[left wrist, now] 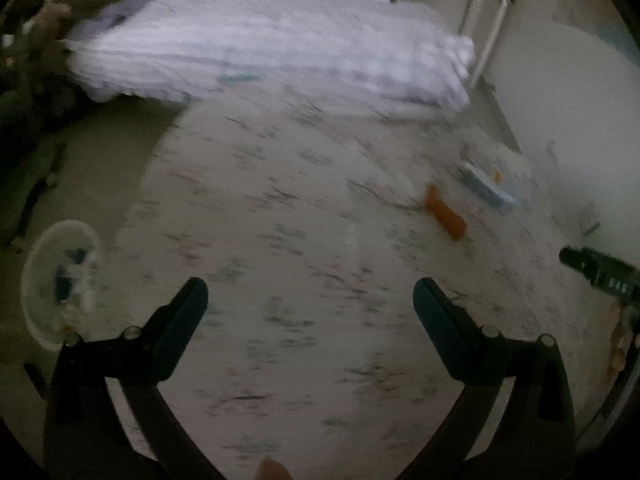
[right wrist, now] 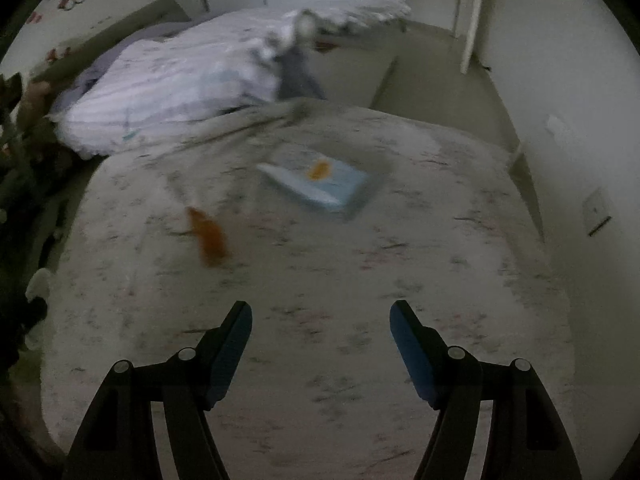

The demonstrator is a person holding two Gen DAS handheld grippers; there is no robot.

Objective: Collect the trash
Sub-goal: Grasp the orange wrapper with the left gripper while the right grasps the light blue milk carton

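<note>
An orange wrapper [right wrist: 208, 236] lies on the patterned bedsheet [right wrist: 320, 300], left of a light blue flat packet [right wrist: 320, 184] with an orange mark. Both also show in the left wrist view, the wrapper [left wrist: 446, 212] and the packet [left wrist: 486, 186] at the right. A white bin [left wrist: 60, 280] with blue scraps inside stands beside the bed at the left. My left gripper [left wrist: 310, 300] is open and empty above the sheet. My right gripper [right wrist: 320, 320] is open and empty, short of both items; its body [left wrist: 600, 276] shows at the left view's right edge.
A folded white striped duvet [right wrist: 168, 88] lies across the far end of the bed. Dark clothes and a plush toy [left wrist: 44, 24] pile up at the left. A white wall [right wrist: 580, 140] with a switch runs along the right side.
</note>
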